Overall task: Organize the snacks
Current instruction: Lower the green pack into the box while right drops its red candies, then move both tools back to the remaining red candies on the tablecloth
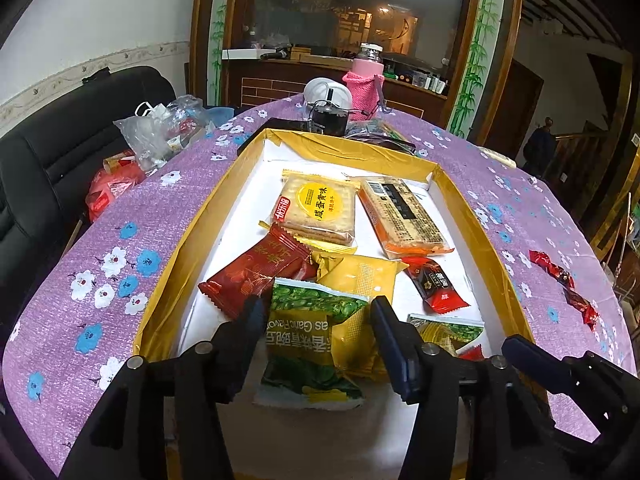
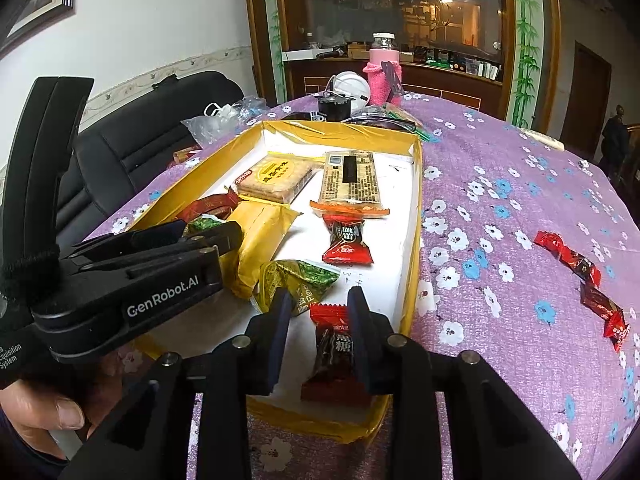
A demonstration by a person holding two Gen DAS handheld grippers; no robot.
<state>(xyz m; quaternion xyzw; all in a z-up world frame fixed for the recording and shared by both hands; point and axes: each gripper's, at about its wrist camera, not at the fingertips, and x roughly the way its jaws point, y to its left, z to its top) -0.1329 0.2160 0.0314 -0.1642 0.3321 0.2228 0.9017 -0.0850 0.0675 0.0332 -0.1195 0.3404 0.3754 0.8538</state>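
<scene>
A yellow-rimmed box (image 1: 348, 152) with a white floor holds several snack packs. In the left wrist view my left gripper (image 1: 318, 316) stands open over the box's near end. A green pea packet (image 1: 308, 340) lies between its fingers, and neither pad presses on it. In the right wrist view my right gripper (image 2: 318, 312) is open around a red-and-black candy (image 2: 332, 352) that rests on the box floor, with a gap at the left pad. Two red candies (image 2: 580, 268) lie loose on the purple floral cloth to the right.
Inside the box lie a yellow cracker pack (image 1: 316, 208), an orange-edged biscuit pack (image 1: 400, 216), a dark red packet (image 1: 256, 272) and a yellow pouch (image 1: 360, 276). A pink bottle (image 1: 364, 80) and black device (image 1: 328, 120) stand behind it. Plastic bags (image 1: 160, 132) sit at the left.
</scene>
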